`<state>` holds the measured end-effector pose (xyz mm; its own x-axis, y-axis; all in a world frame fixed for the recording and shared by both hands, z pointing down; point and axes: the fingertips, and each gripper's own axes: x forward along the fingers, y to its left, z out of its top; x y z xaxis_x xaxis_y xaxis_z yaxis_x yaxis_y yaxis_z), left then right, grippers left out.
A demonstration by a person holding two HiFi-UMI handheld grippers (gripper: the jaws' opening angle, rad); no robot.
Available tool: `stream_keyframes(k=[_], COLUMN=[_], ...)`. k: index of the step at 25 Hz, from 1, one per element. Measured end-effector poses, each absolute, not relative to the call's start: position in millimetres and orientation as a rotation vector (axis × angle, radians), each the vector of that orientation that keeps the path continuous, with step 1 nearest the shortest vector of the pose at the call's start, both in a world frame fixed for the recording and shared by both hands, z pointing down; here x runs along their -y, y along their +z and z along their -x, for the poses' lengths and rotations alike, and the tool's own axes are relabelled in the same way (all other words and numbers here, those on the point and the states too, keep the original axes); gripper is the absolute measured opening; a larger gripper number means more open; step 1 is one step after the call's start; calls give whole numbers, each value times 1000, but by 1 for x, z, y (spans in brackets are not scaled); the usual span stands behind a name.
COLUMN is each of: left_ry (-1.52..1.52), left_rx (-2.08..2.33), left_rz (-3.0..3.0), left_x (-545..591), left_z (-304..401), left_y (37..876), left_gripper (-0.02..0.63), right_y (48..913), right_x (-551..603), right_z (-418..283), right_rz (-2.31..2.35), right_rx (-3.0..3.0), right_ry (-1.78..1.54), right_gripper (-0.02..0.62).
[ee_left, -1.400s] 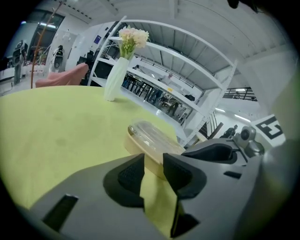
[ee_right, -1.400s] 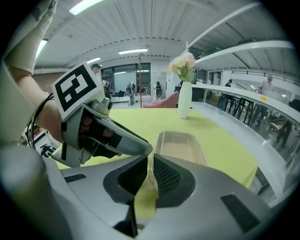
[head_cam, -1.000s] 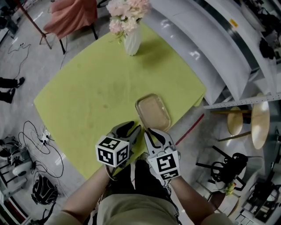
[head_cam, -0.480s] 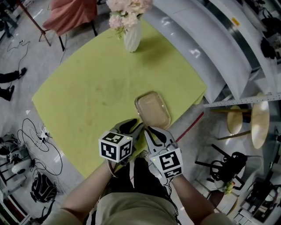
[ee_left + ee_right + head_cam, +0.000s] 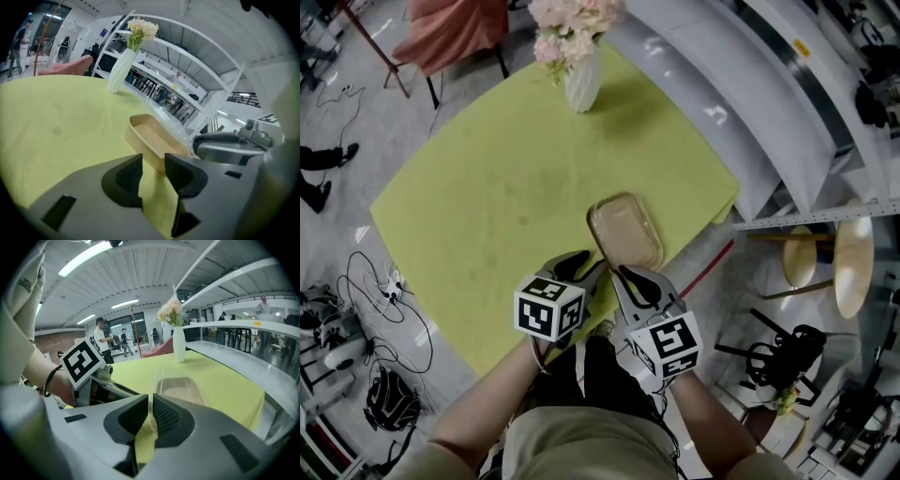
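A shallow beige tray (image 5: 154,140) lies on the yellow-green table (image 5: 487,206) near its front corner. My left gripper (image 5: 153,171) is shut on the tray's near end, with the wall pinched between the dark pads. My right gripper (image 5: 150,416) is shut on the rim of the tray's clear plastic lid (image 5: 180,385), which stands tilted up above the tray. In the head view both grippers, left (image 5: 598,272) and right (image 5: 623,274), meet side by side at the tray's (image 5: 625,234) near end. The left gripper's marker cube (image 5: 83,363) shows beside the right jaws.
A white vase of pale flowers (image 5: 582,84) stands at the table's far corner. White curved shelving (image 5: 750,103) runs along the right side. A pink-draped chair (image 5: 455,33) sits beyond the table, and cables (image 5: 375,309) lie on the floor at left.
The clear lid, earlier closed on the tray, has come up off it in the right gripper. The left view now shows the tray open. Both grippers stay at the near end.
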<state>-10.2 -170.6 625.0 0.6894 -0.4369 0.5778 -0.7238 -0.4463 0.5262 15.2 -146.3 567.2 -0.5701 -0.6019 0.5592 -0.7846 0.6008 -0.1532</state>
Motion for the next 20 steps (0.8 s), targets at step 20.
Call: stream_keyframes(k=[20], left_ry=[640], left_rx=[894], left_rz=[-2054], left_x=[182], left_z=[14], left_y=[640], left_gripper=[146], right_y=[527], right_x=[178], right_z=[-47], right_rz=[-1247], right_rx=[2434], right_ry=[705], right_gripper=[29])
